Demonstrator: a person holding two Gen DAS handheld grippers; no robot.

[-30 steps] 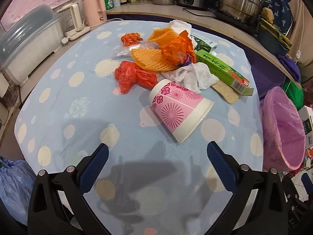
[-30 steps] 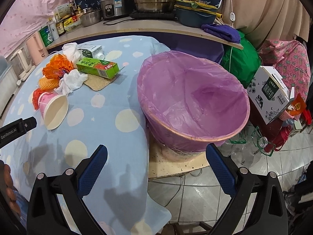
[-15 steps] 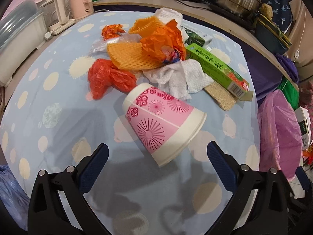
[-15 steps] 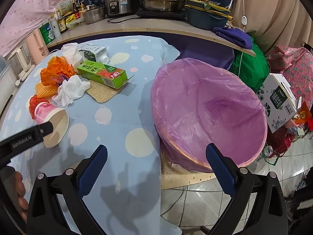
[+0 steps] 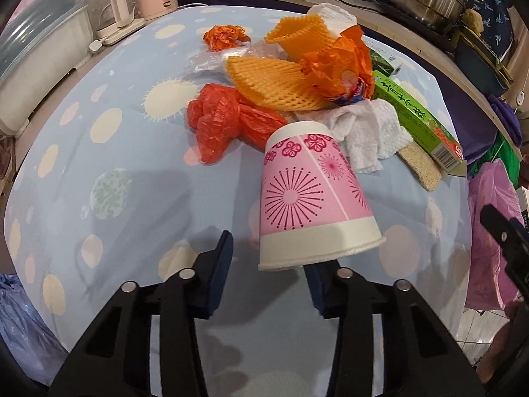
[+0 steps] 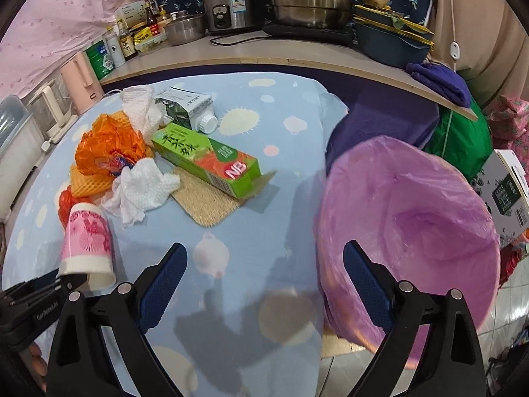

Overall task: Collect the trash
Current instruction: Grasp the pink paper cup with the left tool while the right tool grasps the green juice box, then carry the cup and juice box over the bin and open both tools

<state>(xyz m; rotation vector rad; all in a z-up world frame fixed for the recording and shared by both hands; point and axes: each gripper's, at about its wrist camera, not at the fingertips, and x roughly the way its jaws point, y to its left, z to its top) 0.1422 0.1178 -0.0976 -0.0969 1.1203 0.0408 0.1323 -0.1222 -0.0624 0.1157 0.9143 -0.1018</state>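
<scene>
A pink flowered paper cup (image 5: 307, 195) lies on its side on the blue dotted tablecloth (image 5: 132, 165), mouth toward my left gripper (image 5: 269, 271). The jaws are closing around the rim: the right finger sits at the rim, the left finger (image 5: 221, 264) still stands a little apart. The right wrist view shows the same cup (image 6: 87, 241) with the left gripper (image 6: 62, 281) at its mouth. Behind it lie a red bag (image 5: 224, 119), orange foam net (image 5: 267, 79), tissue (image 5: 370, 132) and a green box (image 6: 208, 158). My right gripper (image 6: 264, 281) is open and holds nothing, beside the purple-lined bin (image 6: 413, 231).
A milk carton (image 6: 188, 109) and a scouring pad (image 6: 205, 201) lie near the box. Kettles and a plastic container line the table's left edge. Pots stand on the counter behind. A cardboard box (image 6: 509, 192) and bags sit on the floor right of the bin.
The left gripper came down to the cup and its jaws narrowed from wide open. The cup turned its mouth toward it. The right gripper swung left, from over the bin toward the table.
</scene>
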